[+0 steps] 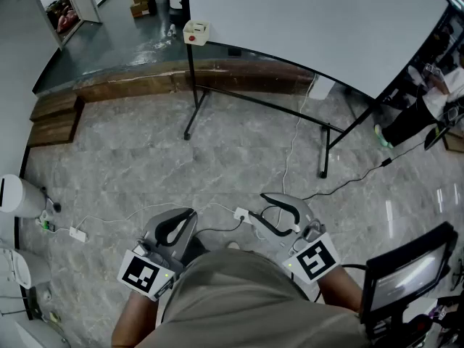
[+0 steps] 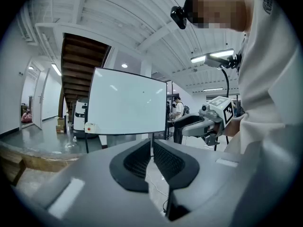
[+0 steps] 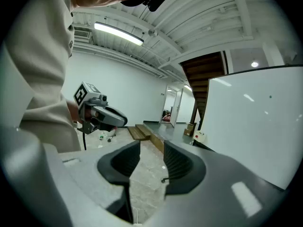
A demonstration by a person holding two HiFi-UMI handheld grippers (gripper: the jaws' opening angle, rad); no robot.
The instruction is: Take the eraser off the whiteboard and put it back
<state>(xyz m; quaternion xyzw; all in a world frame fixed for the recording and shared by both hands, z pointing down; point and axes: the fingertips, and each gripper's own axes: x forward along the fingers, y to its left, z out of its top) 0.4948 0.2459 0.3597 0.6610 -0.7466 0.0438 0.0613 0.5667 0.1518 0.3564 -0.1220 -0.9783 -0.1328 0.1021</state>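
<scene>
Eraser: small cream block eraser with a red dot (image 1: 196,32), sitting at the lower-left corner of the large white rectangular whiteboard (image 1: 312,20), touching its bottom edge. It shows in the same spot in the left gripper view (image 2: 90,127) and in the right gripper view (image 3: 199,136).

Both tools are well apart from the whiteboard, on the near side of it. Grey marble-pattern floor (image 1: 145,165) lies between the tools and the board's black metal stand (image 1: 194,96).

Left gripper (image 1: 187,216): jaws nearly together with only a thin slit between the ribbed pads, nothing in it (image 2: 152,143). It aims roughly at the whiteboard's lower edge, with the eraser off to the left of its line.

Right gripper (image 1: 259,207): jaws wide, and only floor shows through the gap (image 3: 151,145). The whiteboard is to the right of its line, and the eraser is beyond and right of the jaw tips.

Neither gripper touches the eraser. The two grippers are side by side, near each other and not touching.

Counts:
- Whiteboard: 1
- Eraser: 1
- Grippers: 2
- Marker cubes: 2, one per gripper (image 1: 145,272) (image 1: 315,259)
- Floor cables on the near side of the whiteboard: 1 thin white cable (image 1: 290,140) and 1 black cable (image 1: 348,182)
</scene>
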